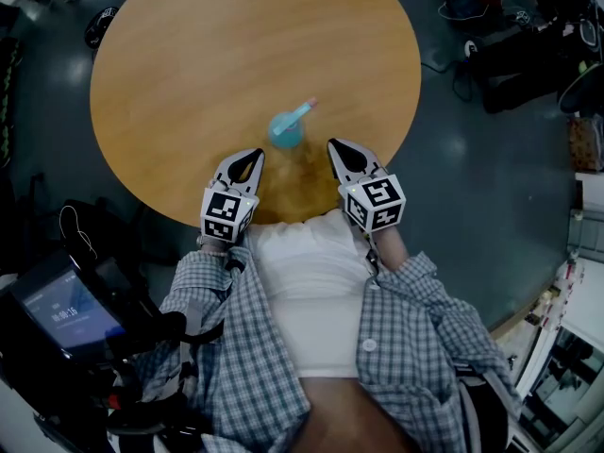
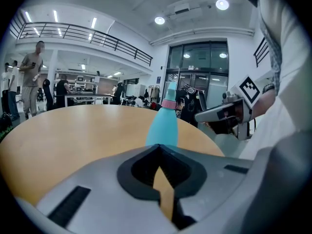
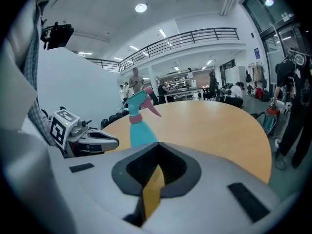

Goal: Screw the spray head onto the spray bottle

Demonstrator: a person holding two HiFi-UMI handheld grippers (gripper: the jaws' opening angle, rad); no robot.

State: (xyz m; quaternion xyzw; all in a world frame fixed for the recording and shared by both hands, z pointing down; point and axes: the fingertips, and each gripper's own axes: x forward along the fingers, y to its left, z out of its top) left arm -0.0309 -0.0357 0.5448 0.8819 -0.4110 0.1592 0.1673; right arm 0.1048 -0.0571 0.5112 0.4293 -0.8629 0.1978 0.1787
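Observation:
A turquoise spray bottle (image 1: 285, 130) stands upright on the round wooden table (image 1: 189, 55), near its front edge. The spray head (image 1: 302, 110), teal with a pink trigger and collar, sits on top of it. My left gripper (image 1: 253, 156) is shut and empty, just left of and nearer than the bottle (image 2: 163, 128). My right gripper (image 1: 337, 147) is also shut on nothing, just right of the bottle (image 3: 140, 129). Neither gripper touches the bottle. In the right gripper view the spray head (image 3: 140, 104) points right.
The table's front edge runs just under both grippers. My white shirt and plaid sleeves fill the near part of the head view. A device with a lit screen (image 1: 71, 311) sits at the lower left. People stand beyond the table (image 2: 30, 77) and bags lie on the dark floor (image 1: 491, 55).

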